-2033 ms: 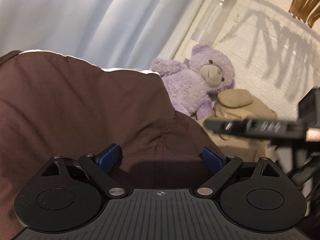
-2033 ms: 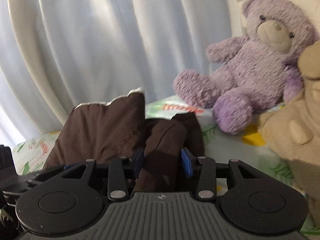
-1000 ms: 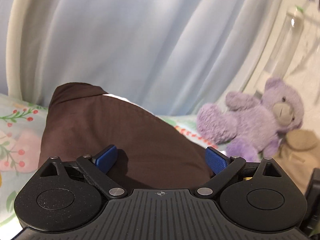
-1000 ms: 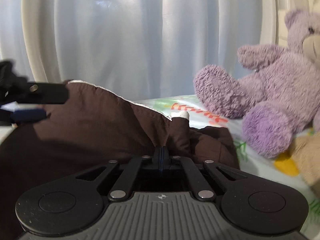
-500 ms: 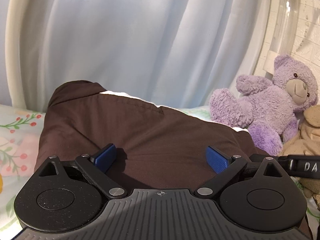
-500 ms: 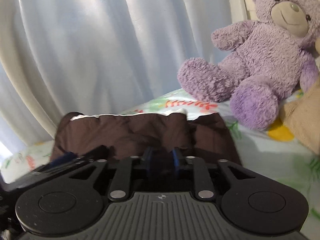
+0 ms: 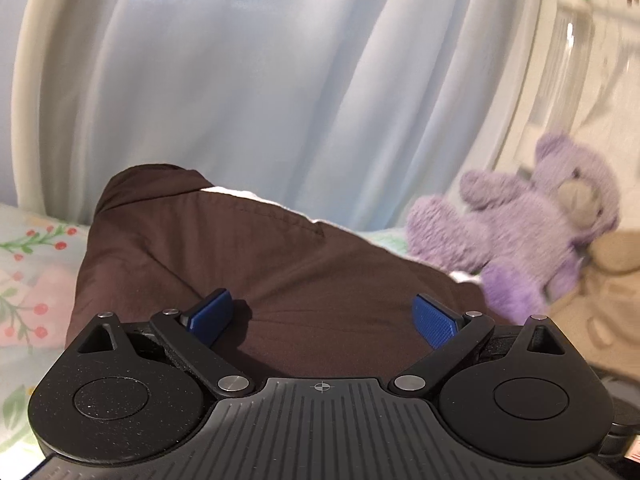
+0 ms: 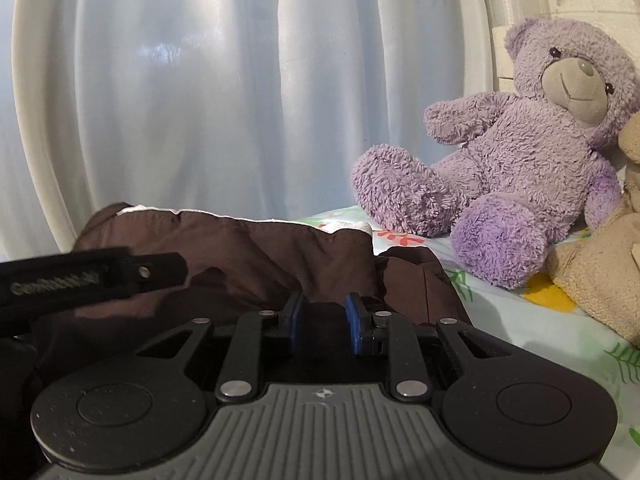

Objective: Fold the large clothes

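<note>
From the left wrist we count one brown garment [image 7: 248,272] on the floral bedsheet [image 7: 28,280] beneath our wide-open left gripper [image 7: 324,314], and one blurred purple teddy bear [image 7: 528,228]

From the right wrist, our right gripper [image 8: 322,322] stands partly apart over the garment, and one tan plush toy [image 8: 600,272] is cut off

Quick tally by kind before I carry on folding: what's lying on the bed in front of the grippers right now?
Brown garment: 1
Purple teddy bear: 1
Tan plush toy: 1, only partly in frame
Total: 3 things on the floral bedsheet
</note>
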`<state>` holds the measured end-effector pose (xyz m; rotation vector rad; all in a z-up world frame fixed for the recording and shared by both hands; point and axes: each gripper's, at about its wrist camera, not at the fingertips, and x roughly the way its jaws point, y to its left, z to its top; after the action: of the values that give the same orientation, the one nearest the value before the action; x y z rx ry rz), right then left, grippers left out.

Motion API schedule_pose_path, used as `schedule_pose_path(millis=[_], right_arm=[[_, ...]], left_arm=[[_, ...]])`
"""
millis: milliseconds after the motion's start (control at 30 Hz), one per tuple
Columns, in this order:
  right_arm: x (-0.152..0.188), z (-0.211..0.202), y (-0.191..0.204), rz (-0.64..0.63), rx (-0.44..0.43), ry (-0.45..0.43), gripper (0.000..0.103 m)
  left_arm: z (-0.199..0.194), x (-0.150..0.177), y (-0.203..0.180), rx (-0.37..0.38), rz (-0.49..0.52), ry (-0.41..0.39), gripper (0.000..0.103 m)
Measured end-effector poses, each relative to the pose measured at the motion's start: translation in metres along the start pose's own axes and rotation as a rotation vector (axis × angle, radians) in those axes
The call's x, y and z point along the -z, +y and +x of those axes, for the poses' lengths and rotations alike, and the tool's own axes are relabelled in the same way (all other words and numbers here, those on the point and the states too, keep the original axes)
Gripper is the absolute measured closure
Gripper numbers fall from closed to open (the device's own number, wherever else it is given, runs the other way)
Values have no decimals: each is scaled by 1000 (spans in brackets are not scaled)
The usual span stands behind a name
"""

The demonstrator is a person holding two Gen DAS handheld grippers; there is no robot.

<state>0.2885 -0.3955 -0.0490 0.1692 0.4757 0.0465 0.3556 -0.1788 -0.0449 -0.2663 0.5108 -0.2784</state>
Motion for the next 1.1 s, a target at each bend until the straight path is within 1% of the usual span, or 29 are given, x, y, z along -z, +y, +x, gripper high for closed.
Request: schedule_pose_path(millis=[33,67,100,133,167,233,300,367,433,500,533,567,600,633,667,700,733,800,867,933,967,1000,1033,1067,1100], right_arm=[[-1,-5,-2,19,-13,-3,78],[-1,-12,-4,31,-17,-17,76],[1,-19,-3,23,-8,-33,74],[4,-24,0,-3,21,-44,61],[8,-27,1,-24,37,-58,54],[18,-31,1,-20,48,-85,54],[26,-29,2,-22,59,-106,54],[24,-22,3,-24,69,-81,54],[21,-20,2,-23,62,-60,54],[11,-21,-8,21,17,-8,54],[3,-24,-16,60,-24,27,53],[-3,-30,-27,108,-75,55,46],[-9,-36,-42,157,-135,75,43],[-14,-41,-56,193,-176,87,34],[-18,-45,-73,220,-207,110,30],[-20,-45,-89,249,-233,143,29],[-19,-42,-105,288,-263,185,29],[-13,-30,-135,394,-291,277,29],[-2,-15,-156,507,-348,346,30],[9,-2,-162,591,-413,390,30],[11,4,-159,590,-433,401,30],[11,8,-154,571,-442,405,30],[12,13,-149,556,-449,407,30],[11,17,-145,550,-456,408,36],[12,22,-142,546,-469,419,44]], left_arm=[[-10,-2,6,19,-37,-7,3],[-21,-2,11,18,-71,-17,3],[-33,0,13,1,-93,-32,3],[-45,4,15,-17,-103,-56,3],[-54,9,15,-22,-106,-84,2],[-63,19,13,-8,-96,-117,2],[-59,25,11,-11,-60,-120,0],[-52,29,12,-22,-51,-119,0],[-50,26,12,-23,-54,-113,0],[-57,20,19,13,-98,-102,0],[-62,13,25,36,-128,-70,0],[-69,4,31,48,-149,-33,0],[-78,-4,40,55,-173,-1,0],[-87,-11,52,72,-200,27,0],[-94,-16,66,113,-230,58,0],[-100,-18,79,152,-255,92,0],[-103,-19,91,159,-270,120,0],[-105,-16,108,149,-269,176,0],[-100,-8,119,150,-296,218,0],[-89,2,124,214,-370,263,1],[-83,7,125,240,-398,274,3],[-79,10,125,220,-411,265,3],[-76,13,126,201,-415,256,7],[-74,14,129,190,-427,251,11],[-73,15,132,182,-448,246,13]])
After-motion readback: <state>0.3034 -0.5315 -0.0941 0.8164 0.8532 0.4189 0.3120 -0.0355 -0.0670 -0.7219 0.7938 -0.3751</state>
